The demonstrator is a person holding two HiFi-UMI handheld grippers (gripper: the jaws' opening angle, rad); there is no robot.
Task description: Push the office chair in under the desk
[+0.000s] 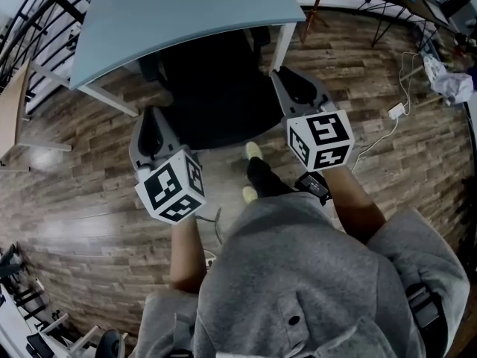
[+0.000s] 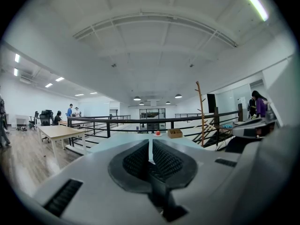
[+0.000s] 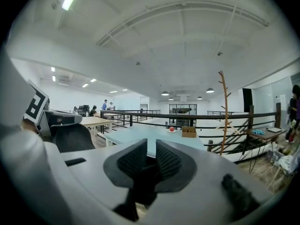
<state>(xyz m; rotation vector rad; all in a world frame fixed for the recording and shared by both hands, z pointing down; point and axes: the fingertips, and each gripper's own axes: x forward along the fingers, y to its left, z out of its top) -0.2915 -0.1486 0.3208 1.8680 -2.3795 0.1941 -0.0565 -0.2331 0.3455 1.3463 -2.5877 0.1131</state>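
Office chair (image 1: 216,103) sits with its seat largely tucked beneath the pale blue desk (image 1: 179,10), while the dark backrest still juts out toward the person. By the look of it the push is nearly done, with only a little travel left.

The left gripper (image 1: 149,121) sits at the backrest's left edge and the right gripper (image 1: 294,80) at its right edge. Flanking it this way probably lets both press evenly, so the castors run straight rather than swinging the chair sideways. Whether either tool actually touches the chair cannot be told from the head view.

The left jaws stand barely apart, with only a thin slit between the pads and nothing in it. The right jaws are parted a little wider and also empty, with the desk top visible through the gap. Nothing needs gripping, since a push needs only the tools' bodies. Both point nearly level at the desk, in line with the direction of the push.

The person's feet (image 1: 253,155) stand on the wood floor (image 1: 89,200) just behind the chair.
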